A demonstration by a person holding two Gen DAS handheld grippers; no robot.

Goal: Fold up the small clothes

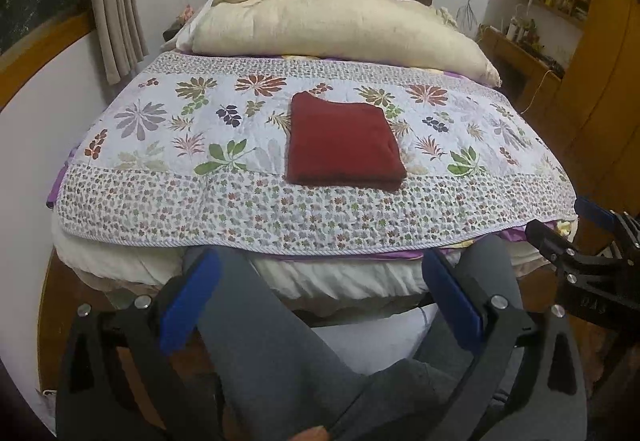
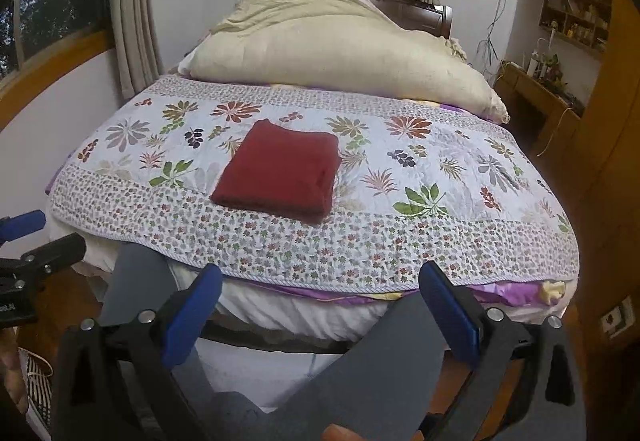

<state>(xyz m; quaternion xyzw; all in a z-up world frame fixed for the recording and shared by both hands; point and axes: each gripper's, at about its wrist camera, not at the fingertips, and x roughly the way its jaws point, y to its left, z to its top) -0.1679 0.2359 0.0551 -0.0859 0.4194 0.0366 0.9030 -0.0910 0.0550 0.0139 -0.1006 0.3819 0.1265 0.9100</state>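
A dark red garment (image 1: 344, 143) (image 2: 278, 173) lies folded into a neat square on the floral quilt (image 1: 180, 121) (image 2: 440, 161), near the quilt's front border. My left gripper (image 1: 320, 301) is held back from the bed's foot, below the quilt edge, open with nothing between its blue pads (image 1: 192, 301). My right gripper (image 2: 320, 309) hangs likewise in front of the bed, open and empty, its blue pads (image 2: 450, 311) wide apart. Each gripper shows at the edge of the other's view. The person's grey-clad legs (image 1: 260, 341) lie beneath both.
A big cream duvet bundle (image 1: 340, 13) fills the head of the bed. Curtains (image 1: 116, 1) and a wall run along the left. A wooden desk and shelves (image 1: 532, 53) stand at the right. The quilt around the red square is bare.
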